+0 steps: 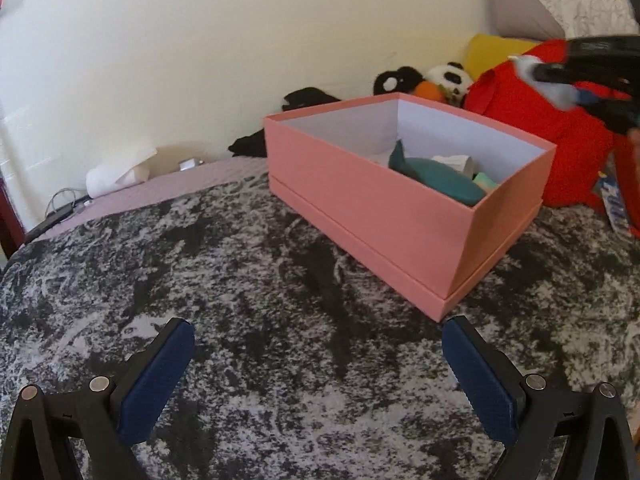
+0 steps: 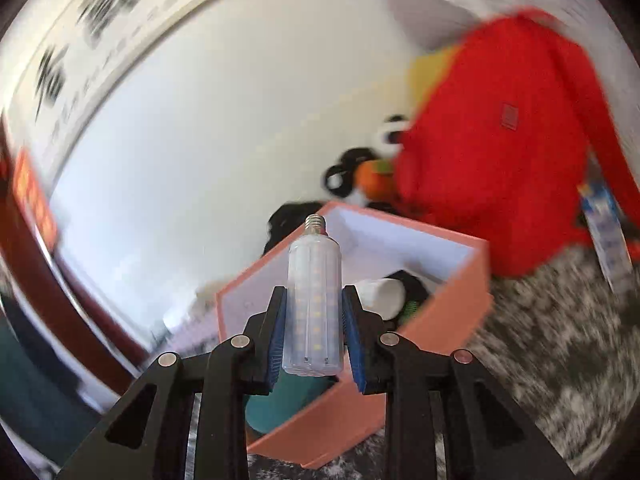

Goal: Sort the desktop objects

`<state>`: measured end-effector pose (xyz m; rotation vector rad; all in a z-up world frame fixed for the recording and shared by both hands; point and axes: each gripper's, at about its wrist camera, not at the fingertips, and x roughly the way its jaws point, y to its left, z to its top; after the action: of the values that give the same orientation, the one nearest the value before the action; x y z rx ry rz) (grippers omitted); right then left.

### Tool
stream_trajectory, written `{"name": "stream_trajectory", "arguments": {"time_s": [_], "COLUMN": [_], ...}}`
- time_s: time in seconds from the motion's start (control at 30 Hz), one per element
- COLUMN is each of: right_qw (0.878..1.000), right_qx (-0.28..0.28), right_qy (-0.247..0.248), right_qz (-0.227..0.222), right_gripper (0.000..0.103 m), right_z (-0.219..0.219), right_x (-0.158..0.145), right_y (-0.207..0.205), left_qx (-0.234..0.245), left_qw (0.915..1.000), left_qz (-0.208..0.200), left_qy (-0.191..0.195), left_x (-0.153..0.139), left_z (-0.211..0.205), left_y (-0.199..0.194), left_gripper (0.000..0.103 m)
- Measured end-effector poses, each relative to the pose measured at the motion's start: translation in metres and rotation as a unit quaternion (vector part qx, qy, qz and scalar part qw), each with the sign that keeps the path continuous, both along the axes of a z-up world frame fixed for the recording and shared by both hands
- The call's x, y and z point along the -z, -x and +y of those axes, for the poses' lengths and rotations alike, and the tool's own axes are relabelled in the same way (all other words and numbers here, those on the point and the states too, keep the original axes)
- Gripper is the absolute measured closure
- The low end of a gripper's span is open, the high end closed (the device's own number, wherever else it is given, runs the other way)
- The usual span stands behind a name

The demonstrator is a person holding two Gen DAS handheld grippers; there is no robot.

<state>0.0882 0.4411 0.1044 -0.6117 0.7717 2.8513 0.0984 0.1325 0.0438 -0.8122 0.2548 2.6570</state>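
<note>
Starting with your left wrist view: your left gripper (image 1: 318, 334) hangs low over the grey-and-black mottled blanket (image 1: 248, 280), its blue pads spread wide with nothing between them. The pink box (image 1: 384, 216) sits on the blanket ahead and to the right, its near corner just beyond the right pad. Inside it you can see a teal plush toy (image 1: 436, 178) and a white item behind it, too small to identify. Your right gripper (image 1: 576, 76) appears blurred at the upper right, above the far side of the box, with a pale object in it. Behind the box lie a red bag (image 1: 560, 140), a panda plush (image 1: 448, 76), a yellow cushion (image 1: 496, 50) and black cloth against the cream wall (image 1: 200, 60).

Your right wrist view alone shows the load clearly: the right gripper (image 2: 314, 300) is closed on an LED corn bulb (image 2: 314, 300), both blue pads pressing its lower sides, screw base pointing away from the camera. The bulb is held over the open pink box (image 2: 460, 304), not touching it. A white cup-shaped item (image 2: 380, 294) and the teal toy (image 2: 280, 404) lie inside. The red bag (image 2: 500, 140) stands behind the box. The surroundings are motion-blurred.
</note>
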Motion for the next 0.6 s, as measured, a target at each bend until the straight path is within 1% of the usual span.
{"name": "stream_trajectory", "arguments": {"time_s": [0.07,0.1,0.13,0.17,0.27,0.37,0.43,0.5,0.6], "right_qw": [0.999,0.997,0.997,0.996,0.995,0.991,0.985,0.978,0.965], "right_qx": [-0.009,-0.004,0.008,0.015,0.003,-0.011,-0.023,-0.036,-0.05], "right_qy": [-0.034,-0.046,-0.057,-0.065,-0.085,-0.13,-0.169,-0.207,-0.256], "right_qz": [-0.041,-0.054,-0.055,-0.053,-0.047,-0.022,-0.011,-0.002,0.006], "right_gripper": [0.053,0.03,0.018,0.018,0.018,0.017,0.011,0.009,0.008], "right_z": [-0.023,-0.032,-0.04,-0.048,-0.07,-0.107,-0.138,-0.169,-0.21], "right_x": [0.008,0.012,0.016,0.018,0.018,0.008,0.002,-0.001,-0.002], "right_y": [0.024,0.033,0.038,0.04,0.039,0.034,0.029,0.021,0.012], "left_qx": [-0.007,-0.012,-0.016,-0.022,-0.041,-0.063,-0.073,-0.087,-0.111], "left_qw": [0.9999,0.9999,0.9998,0.9996,0.9991,0.998,0.9973,0.9962,0.9937], "left_qz": [0.001,0.001,0.002,0.0,-0.003,0.0,0.001,0.005,0.013], "left_qy": [0.007,0.01,0.013,0.014,0.013,0.008,0.005,-0.002,-0.01], "left_x": [0.003,0.004,0.005,0.007,0.009,0.008,0.008,0.005,0.0], "left_z": [-0.004,-0.006,-0.008,-0.012,-0.023,-0.036,-0.044,-0.055,-0.072], "left_y": [0.003,0.004,0.006,0.009,0.016,0.024,0.028,0.031,0.035], "left_gripper": [0.001,0.001,0.001,0.001,0.001,0.001,0.001,0.001,0.001]}}
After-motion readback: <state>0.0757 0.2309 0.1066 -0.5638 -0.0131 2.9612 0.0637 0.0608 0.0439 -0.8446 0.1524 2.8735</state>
